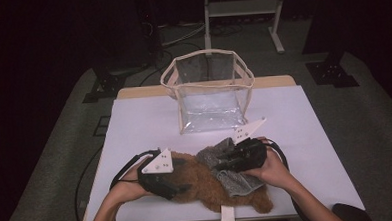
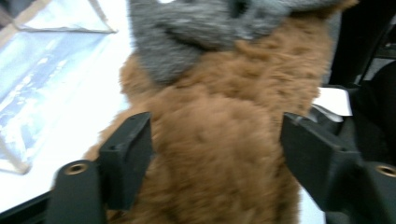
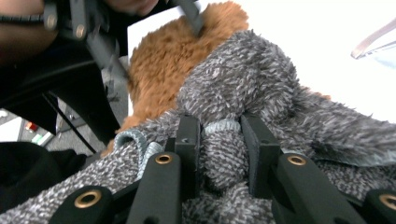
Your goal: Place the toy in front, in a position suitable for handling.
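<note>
**Grey cloth pinched over the brown fur**

A brown furry piece lies at the near edge of the white counter, in front of the clear bag. On its right part rests a grey knit cloth — the right gripper has clenched a fold of it. The left gripper straddles the fur's left end, jaws spread wide — released.

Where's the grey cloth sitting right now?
In the high view the grey cloth lies on the brown plush toy at the table's near edge, right of centre, pinched in the right claw, in front of the clear bag.
</note>
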Motion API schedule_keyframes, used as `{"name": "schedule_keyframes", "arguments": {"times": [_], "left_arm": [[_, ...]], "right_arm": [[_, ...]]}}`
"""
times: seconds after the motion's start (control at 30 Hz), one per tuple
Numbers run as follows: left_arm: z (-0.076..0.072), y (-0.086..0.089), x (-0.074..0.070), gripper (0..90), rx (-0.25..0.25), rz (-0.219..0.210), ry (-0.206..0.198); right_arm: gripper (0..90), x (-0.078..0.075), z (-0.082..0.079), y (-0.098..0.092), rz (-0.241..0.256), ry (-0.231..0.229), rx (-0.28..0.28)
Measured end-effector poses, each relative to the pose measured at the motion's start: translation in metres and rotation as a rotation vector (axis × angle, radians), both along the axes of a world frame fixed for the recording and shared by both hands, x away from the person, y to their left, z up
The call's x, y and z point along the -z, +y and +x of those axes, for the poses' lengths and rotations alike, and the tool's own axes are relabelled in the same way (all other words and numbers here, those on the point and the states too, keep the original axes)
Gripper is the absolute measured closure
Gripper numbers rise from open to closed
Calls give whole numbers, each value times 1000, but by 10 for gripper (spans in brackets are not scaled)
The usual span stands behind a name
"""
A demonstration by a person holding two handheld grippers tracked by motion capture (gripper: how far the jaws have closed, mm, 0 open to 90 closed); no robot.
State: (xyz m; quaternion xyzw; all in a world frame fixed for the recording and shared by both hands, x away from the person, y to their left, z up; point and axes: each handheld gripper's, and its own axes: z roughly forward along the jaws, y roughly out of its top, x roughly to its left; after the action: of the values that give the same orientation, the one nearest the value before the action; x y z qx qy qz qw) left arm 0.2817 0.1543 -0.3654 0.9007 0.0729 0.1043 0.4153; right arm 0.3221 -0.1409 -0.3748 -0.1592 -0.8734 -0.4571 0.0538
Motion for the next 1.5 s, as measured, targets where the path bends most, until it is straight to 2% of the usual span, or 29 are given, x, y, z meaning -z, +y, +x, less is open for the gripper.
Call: {"name": "schedule_keyframes", "arguments": {"times": [0.33,0.4,0.43,0.5,0.57,0.67,0.77,0.83,0.93,1.0,1.2,1.33,1.43,1.5], "left_arm": [[18,2,-1,120,-20,-19,70],[21,3,3,137,-15,-16,104],[20,2,6,190,2,-20,127],[16,2,11,247,12,-29,118],[12,4,12,285,11,-31,109],[7,9,14,306,7,-33,103],[0,11,13,308,11,-36,81],[-4,12,13,306,14,-36,68],[-8,15,14,290,21,-38,63],[-7,17,13,252,19,-44,65],[1,17,8,137,32,-43,89],[4,16,10,85,39,-43,123],[6,17,11,78,47,-47,148],[7,16,14,58,51,-46,175]], "right_arm": [[710,2,-17,-3,-5,-37,-54],[709,1,-19,-3,-7,-44,-58],[709,1,-20,-3,-7,-45,-59],[707,-3,-20,-4,-5,-40,-58],[705,-12,-18,-6,-2,-68,-37],[703,-28,-13,-10,16,-100,-11],[701,-36,-8,-9,25,-101,9],[698,-33,-7,-5,12,-89,7],[695,-17,-10,5,-18,-44,-26],[698,-8,-12,7,-14,-29,-41],[703,-4,-23,-2,-14,-46,-63],[704,-2,-27,-5,-6,-57,-82],[704,-2,-29,-5,-2,-59,-91],[705,-2,-30,-6,0,-62,-99]]}}
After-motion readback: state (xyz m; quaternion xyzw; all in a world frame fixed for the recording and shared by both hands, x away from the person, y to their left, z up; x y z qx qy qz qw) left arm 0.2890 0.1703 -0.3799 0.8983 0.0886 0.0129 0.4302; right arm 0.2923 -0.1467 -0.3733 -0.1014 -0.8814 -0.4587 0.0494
